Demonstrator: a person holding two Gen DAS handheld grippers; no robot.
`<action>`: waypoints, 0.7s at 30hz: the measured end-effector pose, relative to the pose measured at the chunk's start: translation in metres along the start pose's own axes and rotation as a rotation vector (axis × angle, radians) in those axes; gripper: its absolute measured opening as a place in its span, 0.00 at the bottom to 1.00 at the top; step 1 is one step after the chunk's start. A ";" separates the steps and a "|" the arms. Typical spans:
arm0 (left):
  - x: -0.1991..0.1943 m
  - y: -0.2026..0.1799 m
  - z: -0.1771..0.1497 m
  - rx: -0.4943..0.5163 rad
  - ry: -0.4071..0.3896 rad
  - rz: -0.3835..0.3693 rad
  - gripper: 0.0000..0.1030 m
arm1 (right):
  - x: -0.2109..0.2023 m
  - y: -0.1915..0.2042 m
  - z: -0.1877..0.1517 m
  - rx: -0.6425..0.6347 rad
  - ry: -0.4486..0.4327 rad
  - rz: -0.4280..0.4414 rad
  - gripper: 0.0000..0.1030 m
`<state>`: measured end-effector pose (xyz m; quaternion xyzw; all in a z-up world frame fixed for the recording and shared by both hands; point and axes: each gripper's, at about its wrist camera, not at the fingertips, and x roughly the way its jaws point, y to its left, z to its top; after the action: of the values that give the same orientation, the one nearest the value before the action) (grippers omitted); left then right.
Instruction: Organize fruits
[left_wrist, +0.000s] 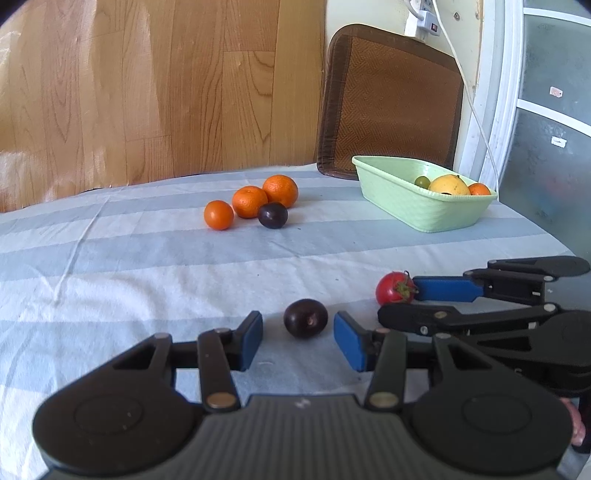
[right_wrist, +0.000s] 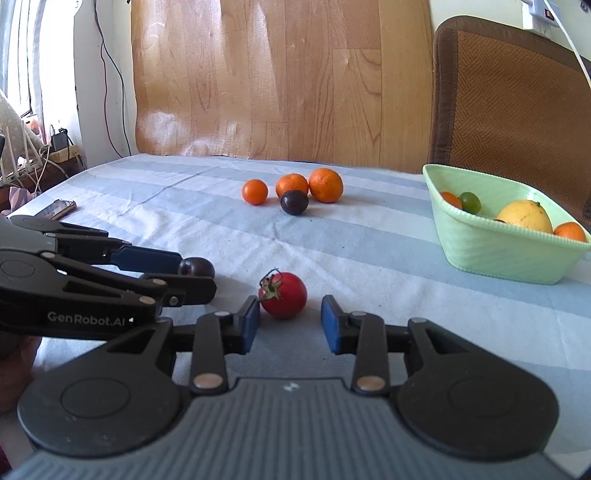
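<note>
Blue-and-white striped cloth (left_wrist: 155, 280) covers the bench, and the fruits lie spread over it. Our left claw (left_wrist: 297, 339) stands spread, with a dark plum (left_wrist: 306, 318) resting on the cloth between its blue pads, which do not touch it. Our right claw (right_wrist: 289, 325) is spread too, around a red tomato (right_wrist: 284, 300); its left pad sits just beside the tomato's green stem, perhaps touching it, and the right pad is apart.

The green basket (right_wrist: 491, 254) waits at the far right and already holds a yellow fruit (right_wrist: 524, 217), a green grape (right_wrist: 470, 201) and two small oranges. Three mandarins (left_wrist: 249, 201) and a second plum (left_wrist: 272, 215) are still grouped near the middle of the bench.

We think several things could go wrong here. Both fruits are round and smooth, so a pad that closes off centre may push them to roll away on the cloth. The tomato is soft, and too strong a squeeze could burst it. The two claws also stand very near each other, so lifting both together toward the basket may make them collide.
</note>
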<state>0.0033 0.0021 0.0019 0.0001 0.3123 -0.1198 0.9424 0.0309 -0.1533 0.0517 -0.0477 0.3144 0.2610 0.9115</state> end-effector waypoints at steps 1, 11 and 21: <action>0.000 0.000 0.000 -0.001 0.000 0.000 0.43 | 0.000 0.000 0.000 -0.001 0.000 -0.002 0.39; -0.001 0.001 0.000 -0.001 0.000 -0.002 0.43 | 0.000 0.001 0.000 -0.013 -0.001 -0.011 0.40; -0.001 0.001 0.000 -0.001 -0.001 -0.003 0.43 | -0.001 0.001 0.001 -0.018 -0.003 -0.013 0.40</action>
<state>0.0029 0.0034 0.0022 -0.0008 0.3121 -0.1212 0.9423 0.0301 -0.1522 0.0528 -0.0577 0.3102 0.2579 0.9132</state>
